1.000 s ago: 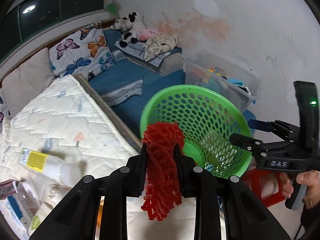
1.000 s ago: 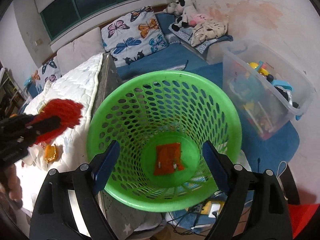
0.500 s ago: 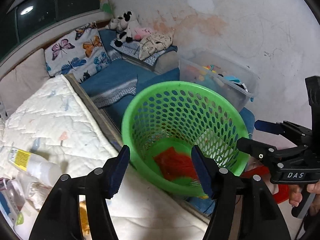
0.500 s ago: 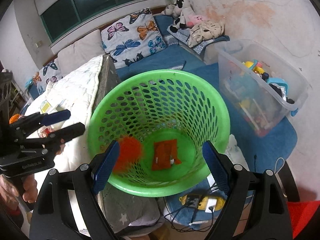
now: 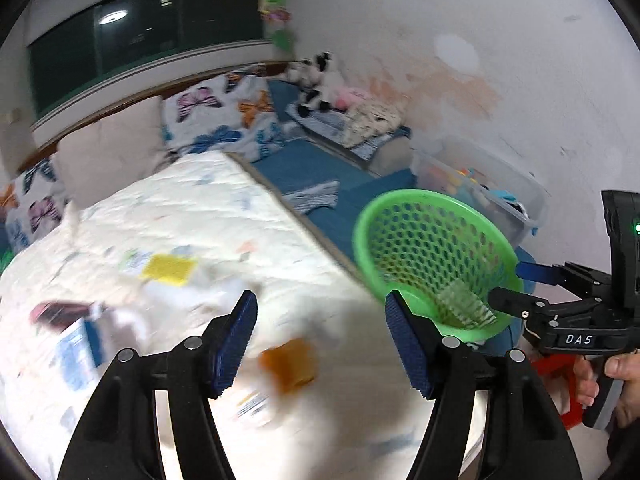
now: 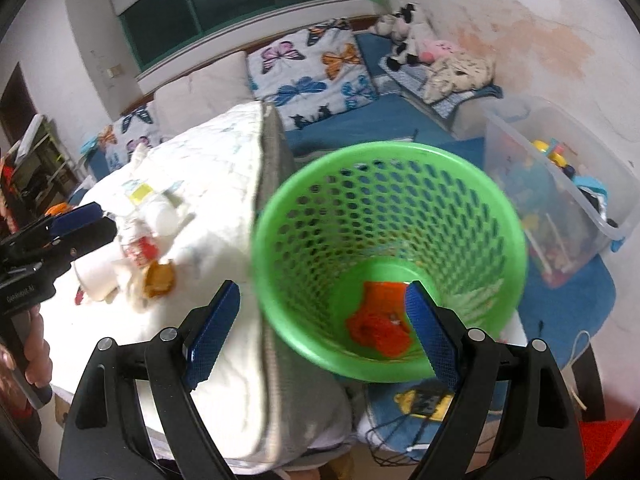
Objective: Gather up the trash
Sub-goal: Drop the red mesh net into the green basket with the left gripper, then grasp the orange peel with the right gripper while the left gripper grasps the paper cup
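A green perforated basket [image 6: 304,196] stands beside the mattress; it also shows in the left wrist view [image 5: 400,200]. Red mesh trash [image 6: 378,322] lies on its bottom. My left gripper [image 5: 320,336] is open and empty above the white mattress [image 5: 200,216], over a blurred pile of trash with an orange piece [image 5: 290,366] and a yellow-labelled bottle [image 5: 168,270]. My right gripper [image 6: 320,328] is open and empty, straddling the basket's near rim. The trash pile [image 6: 148,248] and the left gripper [image 6: 80,224] show in the right wrist view.
A clear plastic bin [image 6: 560,184] of toys stands right of the basket. Butterfly pillows [image 6: 316,72] and soft toys [image 6: 416,36] lie at the back on blue bedding. Cables [image 6: 420,400] lie on the floor under the basket.
My left gripper opened and let the red mesh fall into the basket, then swung left over the trash pile on the mattress. The right gripper stayed open at the basket.
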The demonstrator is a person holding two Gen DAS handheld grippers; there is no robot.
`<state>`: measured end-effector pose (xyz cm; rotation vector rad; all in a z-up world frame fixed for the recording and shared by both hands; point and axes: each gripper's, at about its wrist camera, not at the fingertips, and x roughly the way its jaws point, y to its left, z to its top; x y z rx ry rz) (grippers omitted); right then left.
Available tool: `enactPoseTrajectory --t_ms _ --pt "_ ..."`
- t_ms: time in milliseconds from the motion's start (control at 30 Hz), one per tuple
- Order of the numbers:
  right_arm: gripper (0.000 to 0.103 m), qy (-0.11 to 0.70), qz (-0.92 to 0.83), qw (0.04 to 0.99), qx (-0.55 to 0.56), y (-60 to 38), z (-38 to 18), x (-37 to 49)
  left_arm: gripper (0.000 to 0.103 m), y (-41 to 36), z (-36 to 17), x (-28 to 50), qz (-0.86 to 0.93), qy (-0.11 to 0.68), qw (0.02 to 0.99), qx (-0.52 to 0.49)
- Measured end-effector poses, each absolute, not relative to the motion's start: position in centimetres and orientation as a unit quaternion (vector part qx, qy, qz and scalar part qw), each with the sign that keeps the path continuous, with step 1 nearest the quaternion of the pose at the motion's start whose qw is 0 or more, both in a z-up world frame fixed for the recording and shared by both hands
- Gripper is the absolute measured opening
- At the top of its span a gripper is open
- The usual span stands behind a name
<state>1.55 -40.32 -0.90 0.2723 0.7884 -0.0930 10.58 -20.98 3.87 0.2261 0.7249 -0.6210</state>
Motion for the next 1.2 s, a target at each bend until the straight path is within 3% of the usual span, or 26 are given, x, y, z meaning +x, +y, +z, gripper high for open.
enactPoseTrajectory --t_ms 333,567,700,900,1100,1200 --pt "0.084 0.381 0.012 0.92 0.09 -34.3 -0.5 2.7 0.064 -10.8 2.2 11.1 -0.205 0.358 0.91 0.048" --pt "0.084 0.385 0.042 0.919 0.073 -31.1 -1.0 3.7 0.064 -8.6 -0.9 12.0 -0.195 0.394 0.898 0.027" --pt "0.078 0.392 0.055 0.916 0.07 -29.7 -1.6 4.5 0.061 -8.4 -2.2 12.9 -0.208 0.413 0.886 0.003" --pt "0.069 0.408 0.072 0.908 0.071 -28.3 -3.1 5.8 0.048 -8.5 -3.8 14.0 -0.229 0.434 0.871 -0.023" --pt "0.064 0.414 0.086 0.903 0.069 -27.3 -4.2 6.5 0.019 -9.1 -4.1 14.3 -0.25 0.436 0.864 -0.036" --pt "0.062 0.419 0.091 0.901 0.062 -26.6 -4.8 7.2 0.01 -9.6 -3.8 14.1 -0.257 0.43 0.865 -0.032"
